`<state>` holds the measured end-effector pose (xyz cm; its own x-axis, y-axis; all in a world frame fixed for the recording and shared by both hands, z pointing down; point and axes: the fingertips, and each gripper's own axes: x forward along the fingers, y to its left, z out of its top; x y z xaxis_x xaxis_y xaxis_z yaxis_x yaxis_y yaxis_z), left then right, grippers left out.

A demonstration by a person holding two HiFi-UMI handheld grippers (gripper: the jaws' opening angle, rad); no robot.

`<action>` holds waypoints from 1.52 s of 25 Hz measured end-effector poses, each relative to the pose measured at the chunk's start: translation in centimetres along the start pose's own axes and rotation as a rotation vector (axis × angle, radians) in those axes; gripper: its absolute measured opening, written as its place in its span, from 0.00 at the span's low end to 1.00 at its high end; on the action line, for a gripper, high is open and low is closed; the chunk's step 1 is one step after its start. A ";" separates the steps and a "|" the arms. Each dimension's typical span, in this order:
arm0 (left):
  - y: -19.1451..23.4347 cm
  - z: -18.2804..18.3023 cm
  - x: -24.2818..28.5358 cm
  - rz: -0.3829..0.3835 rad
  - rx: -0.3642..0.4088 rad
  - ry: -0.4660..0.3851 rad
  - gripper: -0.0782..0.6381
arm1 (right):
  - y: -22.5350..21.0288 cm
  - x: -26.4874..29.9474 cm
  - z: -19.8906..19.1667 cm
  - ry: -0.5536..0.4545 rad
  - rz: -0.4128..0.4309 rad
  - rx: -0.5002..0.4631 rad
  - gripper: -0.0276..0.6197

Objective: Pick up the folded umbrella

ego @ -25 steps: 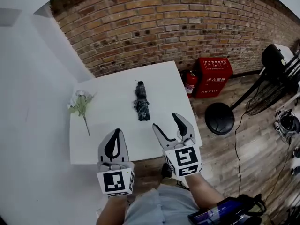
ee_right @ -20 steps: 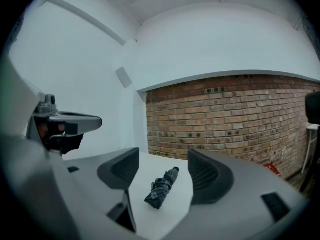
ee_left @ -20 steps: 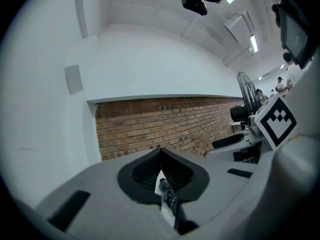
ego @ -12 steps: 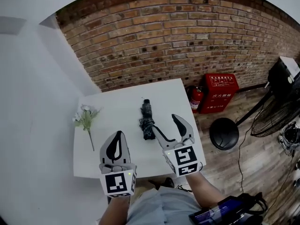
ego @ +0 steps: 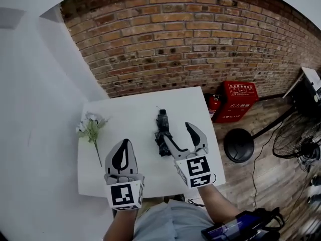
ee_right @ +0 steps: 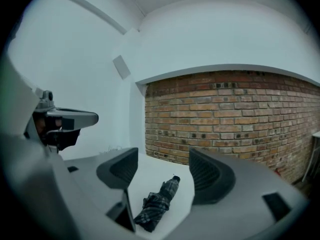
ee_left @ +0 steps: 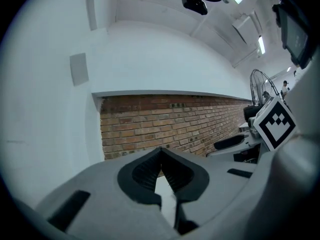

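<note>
The folded umbrella, dark and checked, lies lengthwise on the white table, right of its middle. My right gripper is open over the table's near right part. Its jaws have just opened a little wider, with nothing pressed between them. Its left finger overlaps the umbrella's near end in the head view. In the right gripper view the umbrella lies ahead of and below the open jaws. My left gripper is shut and empty over the table's near left, its pads meeting.
An artificial flower lies at the table's left edge. A brick wall stands behind the table. Right of the table are a fire extinguisher, a red fire box, a fan base and a fan.
Both grippers have moved forward over the table towards the umbrella. The right gripper's left finger now reaches the umbrella's near end in the head view.
</note>
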<state>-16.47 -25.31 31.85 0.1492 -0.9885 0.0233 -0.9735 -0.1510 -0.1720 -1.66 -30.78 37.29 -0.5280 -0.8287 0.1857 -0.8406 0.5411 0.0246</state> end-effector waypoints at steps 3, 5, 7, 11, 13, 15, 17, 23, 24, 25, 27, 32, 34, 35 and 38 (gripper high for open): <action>0.9 -1.0 1.2 -0.016 -0.012 0.018 0.12 | 0.0 1.6 -1.0 0.034 -0.011 0.011 0.55; 1.3 -2.0 2.0 -0.028 -0.022 0.034 0.12 | 0.0 2.6 -1.8 0.060 -0.017 0.019 0.55; 1.9 -2.9 2.7 -0.039 -0.033 0.048 0.12 | 0.2 3.5 -2.8 0.087 -0.022 0.024 0.55; 2.7 -4.7 4.1 -0.060 -0.051 0.077 0.12 | 0.5 5.3 -4.8 0.136 -0.031 0.033 0.57; 2.9 -5.7 4.8 -0.068 -0.060 0.096 0.12 | 0.8 6.2 -5.6 0.162 -0.028 0.042 0.58; 3.3 -6.8 5.3 -0.075 -0.071 0.115 0.12 | 1.0 7.1 -6.5 0.187 -0.025 0.049 0.60; 3.6 -7.8 5.8 -0.079 -0.080 0.130 0.12 | 1.1 7.9 -7.7 0.214 -0.026 0.049 0.61; 5.1 -10.6 7.1 -0.081 -0.096 0.177 0.12 | 1.1 10.1 -11.4 0.300 -0.036 0.063 0.62; 5.3 -11.1 7.3 -0.080 -0.099 0.186 0.12 | 1.1 10.5 -12.1 0.316 -0.037 0.066 0.63; 5.6 -11.6 7.5 -0.079 -0.102 0.196 0.12 | 1.1 10.8 -12.8 0.332 -0.038 0.069 0.63; 5.9 -12.6 7.8 -0.080 -0.112 0.213 0.12 | 1.1 11.3 -14.1 0.367 -0.039 0.076 0.64; 6.4 -14.2 8.7 -0.088 -0.121 0.249 0.12 | 1.1 12.2 -17.1 0.454 -0.043 0.092 0.65; 6.7 -14.8 9.0 -0.091 -0.125 0.261 0.12 | 1.3 12.6 -18.1 0.482 -0.043 0.095 0.65; 6.8 -15.2 9.1 -0.093 -0.129 0.267 0.12 | 1.3 12.7 -18.5 0.497 -0.044 0.098 0.65; 7.1 -16.1 9.4 -0.097 -0.138 0.282 0.12 | 1.6 13.0 -19.8 0.532 -0.045 0.107 0.65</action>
<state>-24.76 -35.70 46.73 0.2076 -0.9283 0.3086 -0.9742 -0.2249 -0.0212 -7.45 -37.84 59.17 -0.3803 -0.6490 0.6589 -0.8835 0.4657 -0.0512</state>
